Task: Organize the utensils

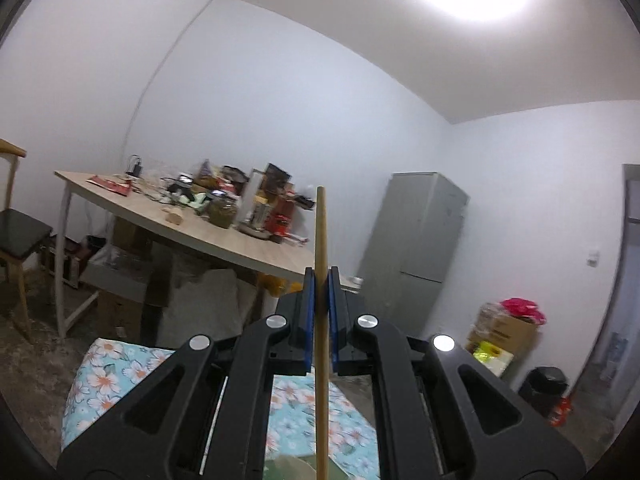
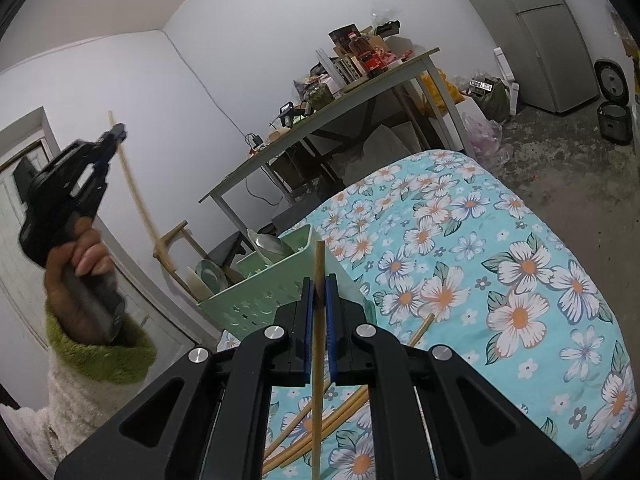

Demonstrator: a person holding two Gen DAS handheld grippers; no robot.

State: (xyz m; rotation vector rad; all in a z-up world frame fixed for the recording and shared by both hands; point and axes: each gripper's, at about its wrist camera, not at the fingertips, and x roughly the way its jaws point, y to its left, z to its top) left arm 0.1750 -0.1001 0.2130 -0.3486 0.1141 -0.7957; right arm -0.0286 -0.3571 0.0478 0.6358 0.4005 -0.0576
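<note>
My left gripper is shut on a wooden chopstick that stands upright between its blue pads; it is raised high and faces the room. In the right wrist view the left gripper shows at the upper left with its chopstick hanging down. My right gripper is shut on another chopstick, held upright above the flowered tablecloth. Several loose chopsticks lie on the cloth beneath it. A pale green utensil basket with spoons stands just beyond the right gripper.
A cluttered wooden table stands across the room, a grey fridge to its right. A wooden chair is at the left. Boxes and a black bin stand by the far wall. A rice cooker sits on the floor.
</note>
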